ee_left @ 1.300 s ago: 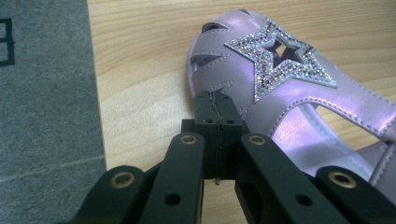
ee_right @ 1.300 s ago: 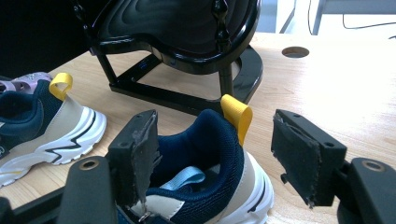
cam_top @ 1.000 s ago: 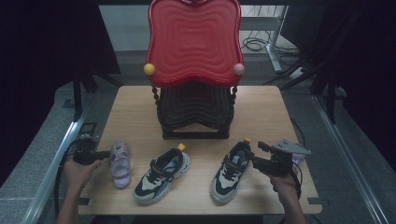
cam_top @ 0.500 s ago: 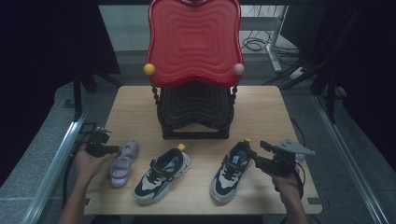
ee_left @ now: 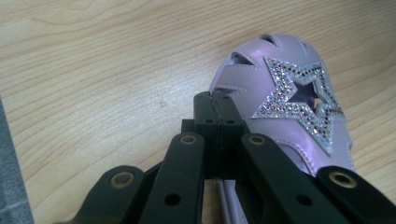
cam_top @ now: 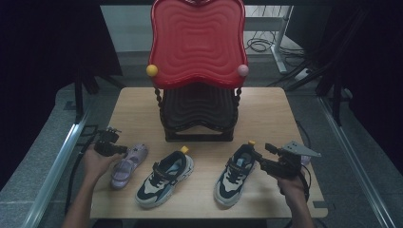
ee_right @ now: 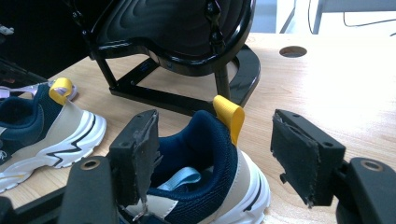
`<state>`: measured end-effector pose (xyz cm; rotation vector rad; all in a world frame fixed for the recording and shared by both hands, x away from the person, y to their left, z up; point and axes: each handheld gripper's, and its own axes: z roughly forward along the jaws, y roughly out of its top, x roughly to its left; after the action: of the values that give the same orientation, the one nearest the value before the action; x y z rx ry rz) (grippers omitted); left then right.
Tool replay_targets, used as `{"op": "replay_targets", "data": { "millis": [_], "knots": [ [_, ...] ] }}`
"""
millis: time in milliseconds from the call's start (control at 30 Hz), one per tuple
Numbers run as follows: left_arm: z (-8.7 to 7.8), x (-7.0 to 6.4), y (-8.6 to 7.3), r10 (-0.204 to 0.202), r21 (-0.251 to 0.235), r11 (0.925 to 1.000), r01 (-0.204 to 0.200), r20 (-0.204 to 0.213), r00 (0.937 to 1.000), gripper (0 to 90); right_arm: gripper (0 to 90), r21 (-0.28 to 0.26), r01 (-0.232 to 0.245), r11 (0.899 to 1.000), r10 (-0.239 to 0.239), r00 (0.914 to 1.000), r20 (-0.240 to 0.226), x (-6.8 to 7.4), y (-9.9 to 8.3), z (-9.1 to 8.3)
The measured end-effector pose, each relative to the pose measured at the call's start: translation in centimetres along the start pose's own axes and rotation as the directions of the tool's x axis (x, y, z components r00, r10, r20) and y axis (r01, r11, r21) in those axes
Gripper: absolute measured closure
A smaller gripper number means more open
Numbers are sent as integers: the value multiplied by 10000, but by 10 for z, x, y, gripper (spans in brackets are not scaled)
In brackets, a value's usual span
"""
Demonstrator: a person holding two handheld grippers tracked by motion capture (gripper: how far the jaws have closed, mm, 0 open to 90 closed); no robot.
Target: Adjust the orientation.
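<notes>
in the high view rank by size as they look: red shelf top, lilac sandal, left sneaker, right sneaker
1. red shelf top, largest, though it also stands higher, nearer the camera.
2. left sneaker and right sneaker: alike, no ranking.
3. lilac sandal, smallest.

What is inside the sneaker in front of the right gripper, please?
The right sneaker shows a dark blue lining and a light blue strap inside; the toe end is hidden. The right gripper stands open around its heel.

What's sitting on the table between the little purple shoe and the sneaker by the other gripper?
In the high view, a second sneaker lies between the purple shoe and the right-hand sneaker, with bare wood on either side.
</notes>
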<state>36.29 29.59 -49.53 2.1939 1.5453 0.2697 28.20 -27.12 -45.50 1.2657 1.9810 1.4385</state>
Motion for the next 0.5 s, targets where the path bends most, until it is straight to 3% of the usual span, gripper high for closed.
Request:
{"op": "replay_targets", "data": {
  "millis": [333,400,500],
  "knots": [
    [2,-1,5,-27,-173,9998,33,306,9995,892,332,12,-141,9999,141,9999,-26,-5,1,2],
    [-2,1,4,-177,-473,9987,197,413,9990,866,332,9,-145,9999,145,9999,-40,-5,2,3],
    [-10,0,1,-221,-1052,9942,240,192,9996,764,333,-32,-145,9999,145,9999,-52,-6,2,3]
  ]
}}
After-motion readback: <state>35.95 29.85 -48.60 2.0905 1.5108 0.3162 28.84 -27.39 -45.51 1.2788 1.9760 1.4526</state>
